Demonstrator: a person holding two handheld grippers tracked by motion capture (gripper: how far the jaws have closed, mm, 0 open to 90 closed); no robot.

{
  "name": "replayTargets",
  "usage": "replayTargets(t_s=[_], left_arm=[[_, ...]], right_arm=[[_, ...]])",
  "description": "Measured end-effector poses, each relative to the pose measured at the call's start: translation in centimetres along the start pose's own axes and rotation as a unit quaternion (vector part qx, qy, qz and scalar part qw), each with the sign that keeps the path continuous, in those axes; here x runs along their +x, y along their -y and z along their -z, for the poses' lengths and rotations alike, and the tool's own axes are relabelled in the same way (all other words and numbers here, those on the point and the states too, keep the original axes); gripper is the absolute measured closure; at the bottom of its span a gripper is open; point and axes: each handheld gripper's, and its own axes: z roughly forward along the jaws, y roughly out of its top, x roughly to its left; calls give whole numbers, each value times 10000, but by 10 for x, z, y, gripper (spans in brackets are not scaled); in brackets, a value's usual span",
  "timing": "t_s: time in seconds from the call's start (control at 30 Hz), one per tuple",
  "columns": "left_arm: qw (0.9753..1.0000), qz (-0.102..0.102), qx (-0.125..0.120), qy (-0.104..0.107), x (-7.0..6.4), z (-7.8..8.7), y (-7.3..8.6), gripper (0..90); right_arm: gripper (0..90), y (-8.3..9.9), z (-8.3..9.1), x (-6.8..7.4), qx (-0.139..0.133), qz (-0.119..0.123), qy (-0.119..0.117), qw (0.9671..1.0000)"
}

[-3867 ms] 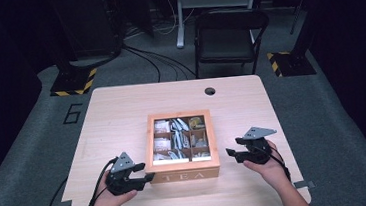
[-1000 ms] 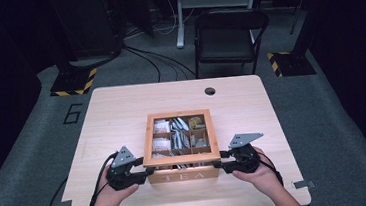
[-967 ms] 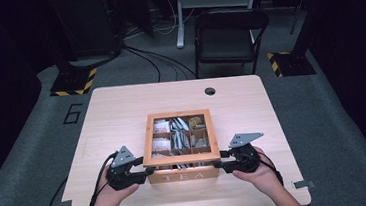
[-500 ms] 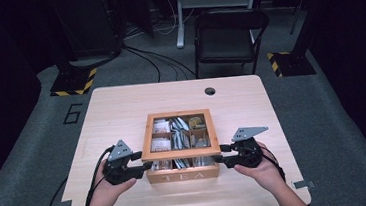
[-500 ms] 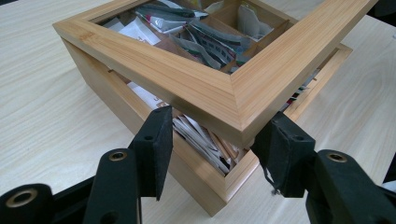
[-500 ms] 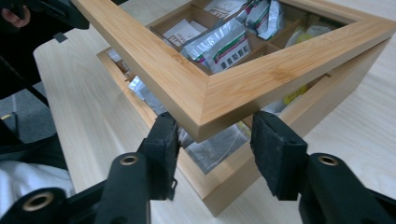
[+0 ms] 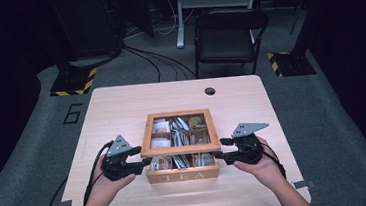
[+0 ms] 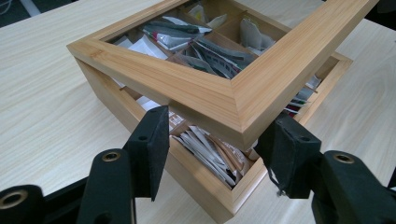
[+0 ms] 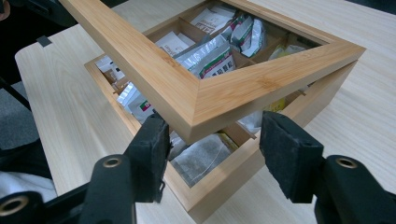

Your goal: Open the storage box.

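Dark studio floor, cables and a black chair ring the pale wooden table where a person lifts the hinged lid of a wooden tea box standing near the table's front edge, midway between its side edges. Nearest the camera, the left gripper and right gripper sit at the lid's two front corners, each with jaws spread wide either side of its corner and, as far as the gripper views show, supporting rather than clamping it. Done well, the lift would keep both sides rising evenly, so the frame does not twist on its rear hinge or slip off the pads. Under the raised lid, a bamboo frame around a clear pane, lie compartments packed with tea sachets; the front panel reads TEA
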Motion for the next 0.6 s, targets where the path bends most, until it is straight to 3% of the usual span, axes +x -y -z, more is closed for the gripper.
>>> replayTargets(t_s=[0.1,0.47,0.6], left_arm=[[10000,-7,27,21,1,0,-1,425],[10000,-8,-42,27,5,1,-11,398],[10000,-29,-72,-15,6,3,-16,398]], right_arm=[[406,-3,0,-1,121,-14,-3,9999],[337,-13,1,-4,42,336,166,9993],[325,-18,0,-4,-37,668,296,9973]])
